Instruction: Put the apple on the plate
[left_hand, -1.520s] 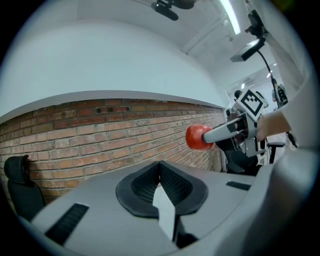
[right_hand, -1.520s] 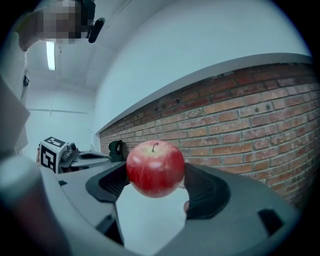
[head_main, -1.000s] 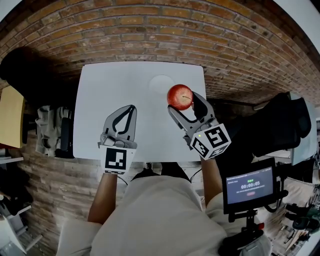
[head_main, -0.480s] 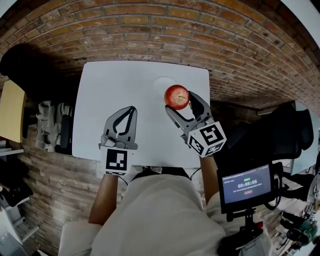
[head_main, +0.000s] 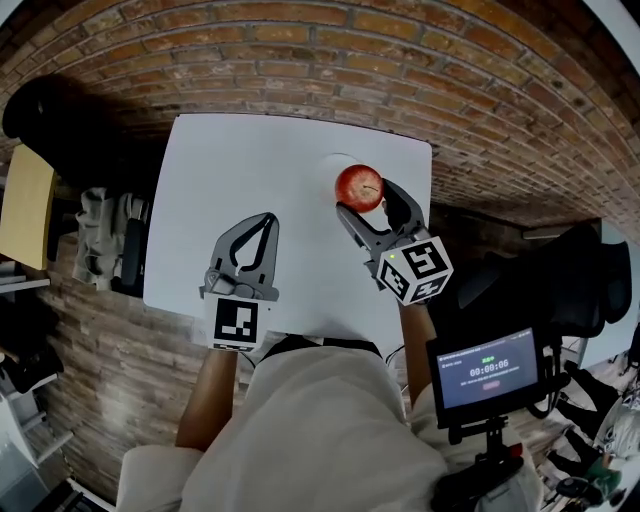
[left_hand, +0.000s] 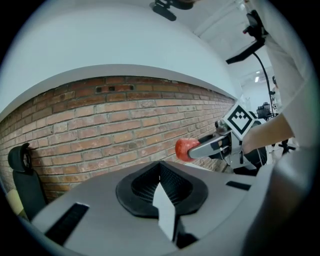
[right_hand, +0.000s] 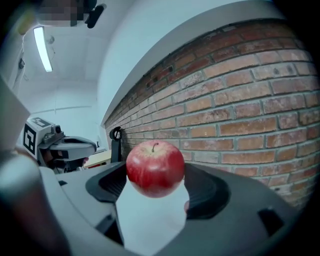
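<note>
My right gripper (head_main: 364, 199) is shut on a red apple (head_main: 359, 187), which hangs just above the near right edge of a white plate (head_main: 333, 165) on the white table (head_main: 230, 180). In the right gripper view the apple (right_hand: 155, 167) sits upright between the jaws, stem up, with the brick wall behind it. The plate is mostly hidden by the apple in the head view. Over the table's near left part, my left gripper (head_main: 262, 223) has its jaws closed together with nothing in them. The left gripper view shows the apple (left_hand: 186, 148) held out at the right.
A brick wall (head_main: 330, 60) runs along the table's far edge. A black chair (head_main: 45, 125) and a yellow board (head_main: 25, 205) stand at the left. A timer screen (head_main: 488, 372) on a stand is at the lower right.
The right gripper with the apple has stayed beside the plate, shifting only slightly toward it. The head camera has shifted a little. The left gripper has not moved.
</note>
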